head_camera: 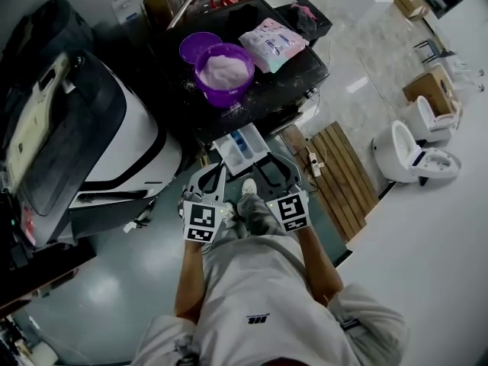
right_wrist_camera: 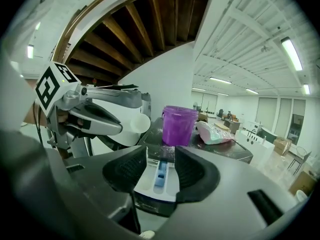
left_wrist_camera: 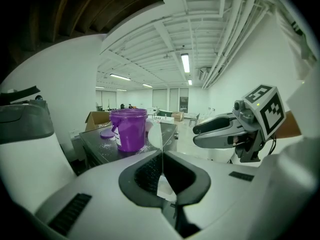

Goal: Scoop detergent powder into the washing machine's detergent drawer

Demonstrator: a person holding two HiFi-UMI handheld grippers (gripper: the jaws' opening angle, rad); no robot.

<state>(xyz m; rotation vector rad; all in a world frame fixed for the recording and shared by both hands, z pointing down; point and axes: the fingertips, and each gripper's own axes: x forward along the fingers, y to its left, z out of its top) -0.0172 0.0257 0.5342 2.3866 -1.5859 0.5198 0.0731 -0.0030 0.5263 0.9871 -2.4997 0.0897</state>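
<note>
Jaws of the left gripper (left_wrist_camera: 161,156) are closed on a white scoop (left_wrist_camera: 165,188), seen edge-on at lower centre of that gripper's view. Jaws of the right gripper (right_wrist_camera: 160,159) stand apart with nothing gripped. Through their gap, the detergent drawer (right_wrist_camera: 157,176) shows pulled open, low in the frame. Above the drawer in the head view, a black top (head_camera: 293,78) carries a purple bucket (head_camera: 223,73) of white powder, with a purple lid (head_camera: 197,46) just beside it at upper left and a detergent bag (head_camera: 273,43) at its right.

L gripper (head_camera: 212,174) clamped, R gripper (head_camera: 276,169) agape
</note>
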